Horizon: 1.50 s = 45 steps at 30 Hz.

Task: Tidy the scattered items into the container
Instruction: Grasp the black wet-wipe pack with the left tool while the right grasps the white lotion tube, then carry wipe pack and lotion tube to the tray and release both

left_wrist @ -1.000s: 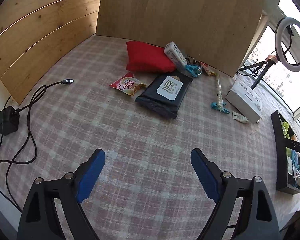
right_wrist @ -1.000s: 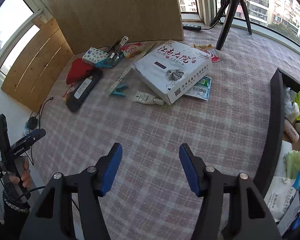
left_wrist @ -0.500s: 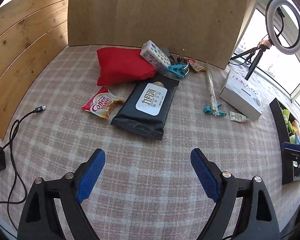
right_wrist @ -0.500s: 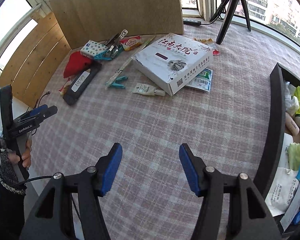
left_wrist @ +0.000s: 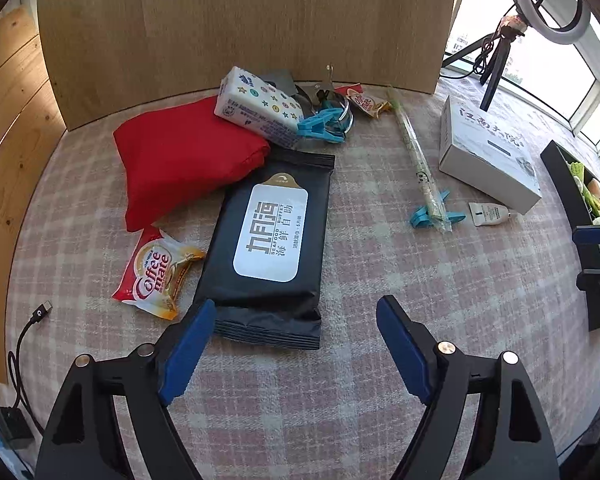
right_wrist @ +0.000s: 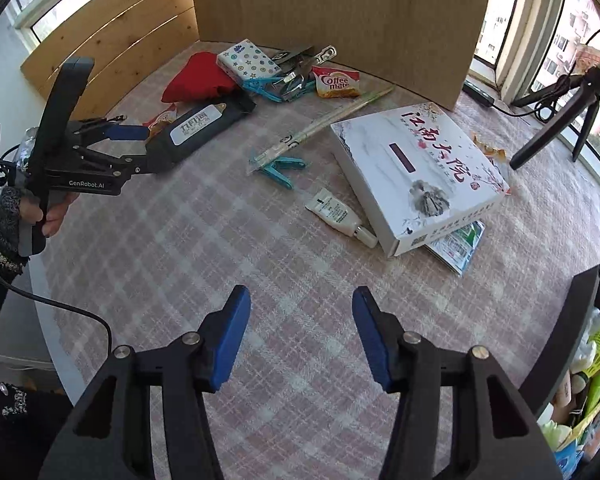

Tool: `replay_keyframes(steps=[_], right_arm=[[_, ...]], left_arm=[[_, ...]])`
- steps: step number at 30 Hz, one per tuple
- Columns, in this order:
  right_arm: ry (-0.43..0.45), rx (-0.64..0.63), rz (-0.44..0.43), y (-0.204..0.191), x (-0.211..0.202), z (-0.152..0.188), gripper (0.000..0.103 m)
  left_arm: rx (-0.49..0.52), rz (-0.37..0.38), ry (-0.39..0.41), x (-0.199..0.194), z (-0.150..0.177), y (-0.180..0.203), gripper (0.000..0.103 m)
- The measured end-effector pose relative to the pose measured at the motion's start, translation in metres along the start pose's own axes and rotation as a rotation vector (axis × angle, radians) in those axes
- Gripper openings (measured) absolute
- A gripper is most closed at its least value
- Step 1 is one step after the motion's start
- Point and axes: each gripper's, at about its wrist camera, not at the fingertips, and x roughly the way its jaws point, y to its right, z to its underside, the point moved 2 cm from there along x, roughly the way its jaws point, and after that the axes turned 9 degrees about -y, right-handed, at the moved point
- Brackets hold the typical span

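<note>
two grippers, both empty: your left gripper (left_wrist: 290, 350) is closing toward the black wipes pack (left_wrist: 270, 240), which lies flat on the checked cloth (left_wrist: 380, 280) just beside the red pouch (left_wrist: 180, 164).
expect the pack to be soft, slick and fairly heavy; pinch across its near sealed end. your right gripper (right_wrist: 300, 336) narrows over bare cloth, container (right_wrist: 560, 340) at far right.
</note>
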Motion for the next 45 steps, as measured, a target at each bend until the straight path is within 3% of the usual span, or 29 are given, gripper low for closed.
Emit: replay_keyframes(steps=[2,9,18,24,31,34,37,38,42,45], right_arm=[[-0.023,-0.042,-0.022,-0.002,0.008,-0.015,0.044],[-0.072,-0.115,-0.051,-0.007,0.033,-0.048,0.044],[-0.112,-0.154,-0.001,0.007,0.05,-0.061,0.044],[-0.145,-0.164,-0.039,0.016,0.054,-0.064,0.044],[-0.213,-0.257,0.069,0.011,0.072,-0.072,0.044],[-0.237,-0.311,0.105,0.008,0.078,-0.071,0.045],[-0.261,-0.287,0.093,0.012,0.079,-0.072,0.045],[-0.267,-0.281,0.09,0.013,0.078,-0.071,0.044],[-0.274,-0.239,0.085,0.02,0.074,-0.064,0.02],[-0.269,-0.165,0.036,0.028,0.069,-0.052,0.019]], left_arm=[[0.007,0.0,-0.002,0.001,-0.003,-0.003,0.081],[-0.015,0.016,-0.008,0.004,-0.02,-0.018,0.081],[0.035,-0.037,-0.075,0.023,-0.038,-0.018,0.081],[0.05,-0.022,-0.126,0.038,-0.045,-0.018,0.081],[0.07,-0.016,-0.144,0.042,-0.05,-0.017,0.082],[0.107,-0.023,-0.144,0.041,-0.048,-0.011,0.077],[0.105,-0.018,-0.141,0.039,-0.047,-0.011,0.072],[0.104,-0.018,-0.14,0.039,-0.047,-0.011,0.07],[0.1,-0.018,-0.132,0.037,-0.043,-0.009,0.067],[0.104,-0.013,-0.13,0.033,-0.035,-0.004,0.065]])
